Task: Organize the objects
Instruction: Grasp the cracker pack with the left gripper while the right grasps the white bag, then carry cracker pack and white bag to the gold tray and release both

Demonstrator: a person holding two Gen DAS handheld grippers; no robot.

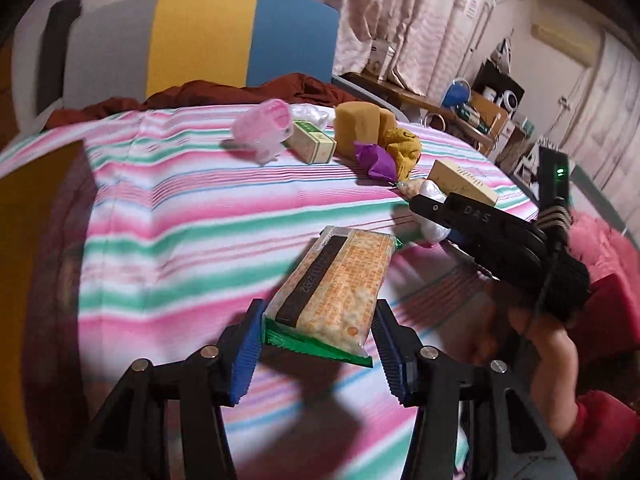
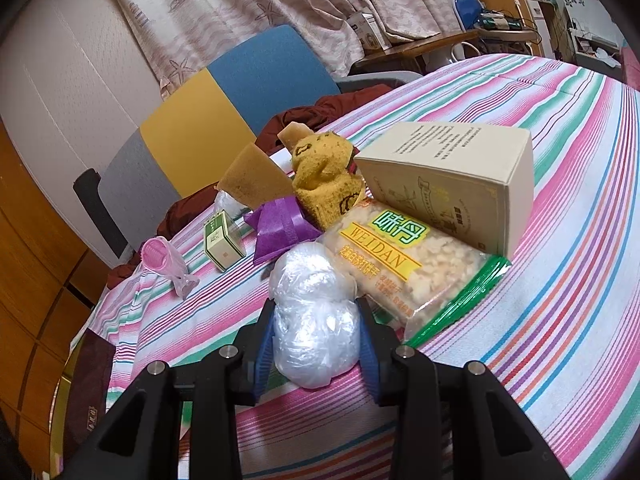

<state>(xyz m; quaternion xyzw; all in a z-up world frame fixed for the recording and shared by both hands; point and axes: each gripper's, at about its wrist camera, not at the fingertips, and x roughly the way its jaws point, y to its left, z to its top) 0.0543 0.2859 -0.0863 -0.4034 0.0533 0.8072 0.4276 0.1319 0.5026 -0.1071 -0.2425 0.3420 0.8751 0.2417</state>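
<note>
My left gripper [image 1: 318, 338] is shut on a snack packet [image 1: 334, 280] with a green edge and holds it above the striped tablecloth [image 1: 168, 216]. My right gripper [image 2: 316, 338] is shut on a clear plastic bag bundle [image 2: 314, 320] low over the cloth; it also shows in the left wrist view [image 1: 434, 210], at the right. In front of the right gripper lie a WEIDAN snack bag [image 2: 400, 268], a beige box [image 2: 452, 176], a yellow cloth toy [image 2: 324, 176], a purple wrapper [image 2: 280, 226], a small green box [image 2: 222, 246] and a pink plastic cup [image 2: 164, 260].
A sponge block [image 2: 252, 180] stands behind the purple wrapper. A chair with grey, yellow and blue back [image 1: 208, 40] stands at the table's far side with a dark red cloth [image 1: 240, 90] on it. Cluttered shelves [image 1: 480, 108] and curtains are behind.
</note>
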